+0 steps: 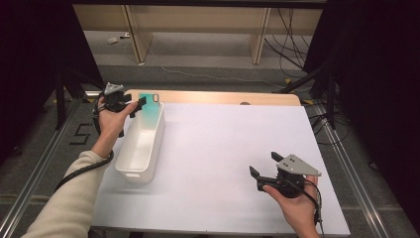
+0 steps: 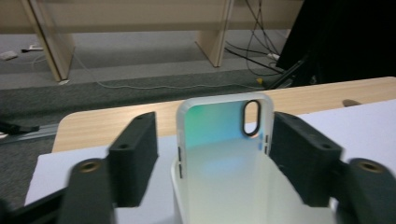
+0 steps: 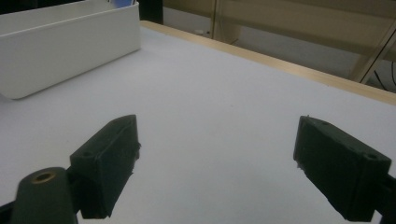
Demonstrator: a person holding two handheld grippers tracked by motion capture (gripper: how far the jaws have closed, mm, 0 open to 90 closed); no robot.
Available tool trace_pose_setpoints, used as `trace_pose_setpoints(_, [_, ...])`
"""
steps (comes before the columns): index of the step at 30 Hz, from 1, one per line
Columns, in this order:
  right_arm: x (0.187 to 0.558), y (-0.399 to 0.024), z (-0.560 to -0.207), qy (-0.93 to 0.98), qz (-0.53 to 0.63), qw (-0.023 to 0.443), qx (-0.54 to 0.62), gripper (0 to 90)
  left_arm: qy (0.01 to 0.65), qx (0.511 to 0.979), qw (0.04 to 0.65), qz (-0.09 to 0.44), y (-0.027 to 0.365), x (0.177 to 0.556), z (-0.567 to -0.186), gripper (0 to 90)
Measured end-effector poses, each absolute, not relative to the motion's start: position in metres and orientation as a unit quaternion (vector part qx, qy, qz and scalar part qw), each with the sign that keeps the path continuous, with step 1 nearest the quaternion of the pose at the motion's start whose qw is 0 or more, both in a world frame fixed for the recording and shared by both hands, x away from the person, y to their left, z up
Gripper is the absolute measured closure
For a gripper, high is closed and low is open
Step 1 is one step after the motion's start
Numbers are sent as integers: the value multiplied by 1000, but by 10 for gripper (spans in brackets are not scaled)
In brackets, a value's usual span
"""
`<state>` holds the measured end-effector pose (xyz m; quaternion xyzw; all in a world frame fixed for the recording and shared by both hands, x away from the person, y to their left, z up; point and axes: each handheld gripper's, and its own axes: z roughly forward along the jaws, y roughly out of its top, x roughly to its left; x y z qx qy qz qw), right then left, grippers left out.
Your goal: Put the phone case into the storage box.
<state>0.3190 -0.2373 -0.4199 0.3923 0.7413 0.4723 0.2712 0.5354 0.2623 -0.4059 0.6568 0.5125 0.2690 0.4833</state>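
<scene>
Phone case (image 1: pixel 148 106) leaning in white bin (image 1: pixel 141 144), left gripper (image 1: pixel 130 106) loose around it.
Left jaws spread, case between them, pads not pressing; case upright at bin's far end. Right gripper (image 1: pixel 262 165) wide open, holding nothing, over white table sheet (image 1: pixel 223 148). Sheet covers wood tabletop (image 1: pixel 223 97). Grey floor behind, wooden shelf legs (image 1: pixel 136 32), loose cables (image 1: pixel 292 44), dark sides.

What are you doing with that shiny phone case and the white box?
A person holds a gripper in each hand. The left gripper is at the far end of the white bin, jaws open around a teal phone case leaning there, not squeezing it. The right gripper waits open over the white table, holding nothing.
</scene>
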Motion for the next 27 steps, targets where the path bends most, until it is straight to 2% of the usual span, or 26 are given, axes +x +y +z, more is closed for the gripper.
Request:
trace_pose_setpoints(3, [320, -238, -420, 742, 472, 275, 390, 154, 504, 663, 483, 269, 262, 532, -403, 189])
trace_pose_setpoints(6, [320, -237, -420, 742, 472, 273, 389, 153, 497, 665, 489, 268, 263, 527, -399, 158])
trace_pose_setpoints(27, [319, -238, -419, 742, 471, 276, 389, 153, 448, 682, 514, 263, 257, 486, -382, 155])
